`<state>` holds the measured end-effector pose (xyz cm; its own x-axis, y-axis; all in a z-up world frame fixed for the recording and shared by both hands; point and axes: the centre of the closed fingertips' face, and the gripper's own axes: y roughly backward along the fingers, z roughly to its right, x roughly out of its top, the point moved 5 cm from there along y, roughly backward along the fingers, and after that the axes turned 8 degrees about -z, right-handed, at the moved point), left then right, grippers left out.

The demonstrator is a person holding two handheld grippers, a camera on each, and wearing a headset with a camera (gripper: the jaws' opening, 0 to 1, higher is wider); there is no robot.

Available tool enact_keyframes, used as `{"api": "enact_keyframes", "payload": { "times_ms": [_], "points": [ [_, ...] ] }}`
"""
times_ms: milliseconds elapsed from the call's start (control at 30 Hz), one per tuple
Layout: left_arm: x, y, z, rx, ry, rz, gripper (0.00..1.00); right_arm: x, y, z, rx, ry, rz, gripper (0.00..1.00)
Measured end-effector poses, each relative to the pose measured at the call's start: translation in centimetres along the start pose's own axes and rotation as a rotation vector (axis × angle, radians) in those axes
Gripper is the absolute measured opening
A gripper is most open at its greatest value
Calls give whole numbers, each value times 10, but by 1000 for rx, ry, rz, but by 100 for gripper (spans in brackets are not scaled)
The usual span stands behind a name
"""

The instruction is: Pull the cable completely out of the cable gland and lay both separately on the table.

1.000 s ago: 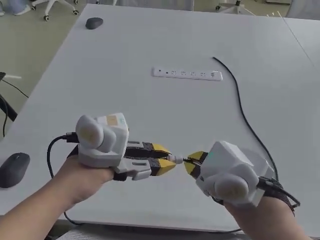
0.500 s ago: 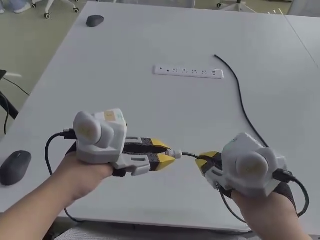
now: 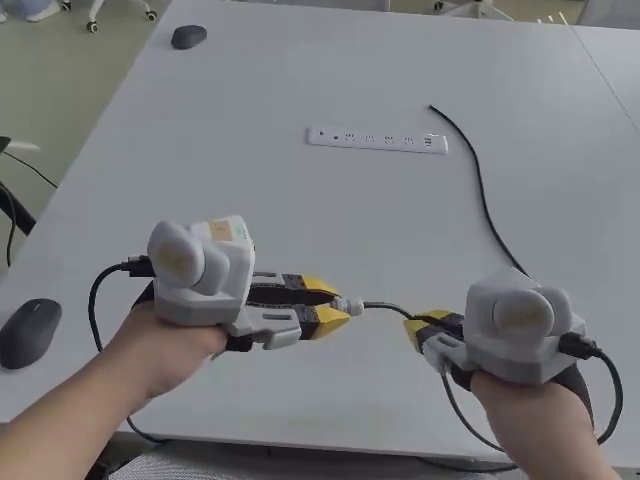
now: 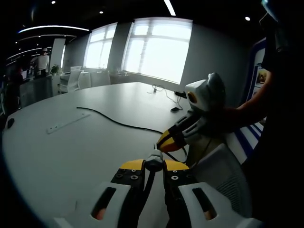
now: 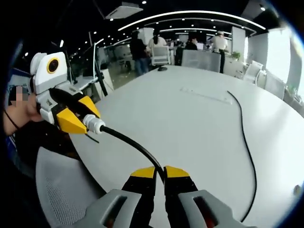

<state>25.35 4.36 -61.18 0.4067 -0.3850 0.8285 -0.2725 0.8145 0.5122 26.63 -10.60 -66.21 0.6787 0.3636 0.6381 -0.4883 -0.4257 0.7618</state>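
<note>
A small white cable gland (image 3: pixel 351 305) sits between the yellow tips of my left gripper (image 3: pixel 335 306), which is shut on it; the same gland (image 4: pixel 153 157) (image 5: pixel 93 124) faces the other gripper. A short black cable (image 3: pixel 385 309) (image 5: pixel 135 146) runs out of the gland to my right gripper (image 3: pixel 418 326), which is shut on its other end (image 5: pixel 160 174). Both grippers hover over the front edge of the white table (image 3: pixel 300 220), a hand's width apart.
A white power strip (image 3: pixel 377 140) lies mid-table with a long black cord (image 3: pixel 484 205) running toward the front right. One dark mouse (image 3: pixel 28 331) rests at the left edge, another (image 3: pixel 188 37) at the far left. Several people stand far off.
My right gripper has drawn away to the right and a little down, and a longer stretch of black cable now shows between it and the gland. The left gripper has stayed about in place.
</note>
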Motion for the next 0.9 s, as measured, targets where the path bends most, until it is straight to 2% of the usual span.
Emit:
{"api": "enact_keyframes", "payload": {
  "times_ms": [233, 333, 433, 900],
  "points": [
    [-2, 0, -1, 0, 1, -4, 15, -17, -9, 16, -10, -114, -44, 0],
    [-3, -1, -1, -4, 8, -4, 15, -24, -12, 19, 4, -190, -60, 1],
    [-4, -2, -1, -5, 6, -7, 15, -27, -14, 20, 14, -233, -63, 1],
    [-4, 1, -9, -2, 17, -4, 15, -26, -13, 15, 38, -225, -49, 2]
  ]
}}
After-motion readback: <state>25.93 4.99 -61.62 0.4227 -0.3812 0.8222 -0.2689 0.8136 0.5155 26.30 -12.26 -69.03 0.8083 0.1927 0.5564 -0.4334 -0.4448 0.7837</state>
